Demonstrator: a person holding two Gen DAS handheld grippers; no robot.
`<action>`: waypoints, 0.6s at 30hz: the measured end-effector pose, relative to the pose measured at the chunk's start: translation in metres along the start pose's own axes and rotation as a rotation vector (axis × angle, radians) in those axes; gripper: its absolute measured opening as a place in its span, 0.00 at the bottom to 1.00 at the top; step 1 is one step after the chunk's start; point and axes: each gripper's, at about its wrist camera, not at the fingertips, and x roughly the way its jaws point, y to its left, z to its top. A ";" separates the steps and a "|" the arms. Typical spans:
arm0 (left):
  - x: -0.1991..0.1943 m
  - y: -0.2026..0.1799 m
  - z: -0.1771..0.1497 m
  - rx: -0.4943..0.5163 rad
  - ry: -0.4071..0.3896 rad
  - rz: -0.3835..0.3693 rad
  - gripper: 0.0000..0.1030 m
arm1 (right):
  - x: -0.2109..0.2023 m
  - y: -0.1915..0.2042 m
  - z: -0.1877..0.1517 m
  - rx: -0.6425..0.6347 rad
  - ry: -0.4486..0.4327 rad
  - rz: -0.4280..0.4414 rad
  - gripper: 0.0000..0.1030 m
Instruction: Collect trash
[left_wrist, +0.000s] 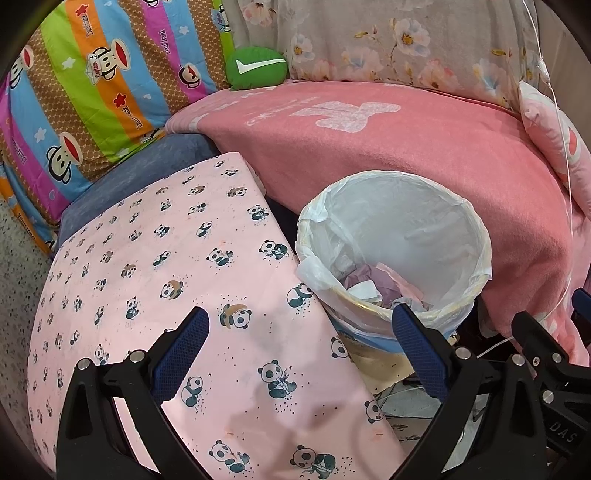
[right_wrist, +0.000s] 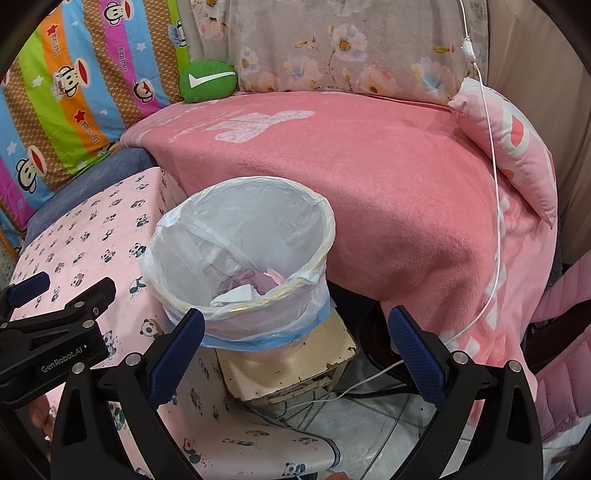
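A trash bin (left_wrist: 476, 254) lined with a white plastic bag stands between the panda-print surface and the pink blanket; it also shows in the right wrist view (right_wrist: 325, 236). Crumpled paper and purple wrappers (left_wrist: 373, 286) lie inside it, also seen in the right wrist view (right_wrist: 251, 282). My left gripper (left_wrist: 301, 328) is open and empty, above the panda cloth just left of the bin. My right gripper (right_wrist: 295, 326) is open and empty, in front of the bin. The left gripper also shows at the left edge of the right wrist view (right_wrist: 62, 295).
A pink panda-print cloth (left_wrist: 147, 266) covers a surface at left. A pink blanket (right_wrist: 388, 177) covers the bed behind the bin. The bin stands on a worn cream stool (right_wrist: 295, 369). White cables (right_wrist: 495, 206) hang at right. A green cushion (left_wrist: 256, 66) and striped bedding (left_wrist: 74, 92) lie behind.
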 end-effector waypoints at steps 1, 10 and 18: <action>0.000 0.000 -0.001 0.000 0.000 0.000 0.92 | 0.000 0.000 0.000 0.000 0.000 0.000 0.95; 0.000 0.000 0.000 0.001 0.000 0.001 0.92 | 0.000 0.000 0.000 0.000 0.000 0.001 0.95; 0.000 0.000 -0.001 0.000 0.002 0.000 0.92 | -0.001 0.000 0.000 0.001 -0.001 0.000 0.95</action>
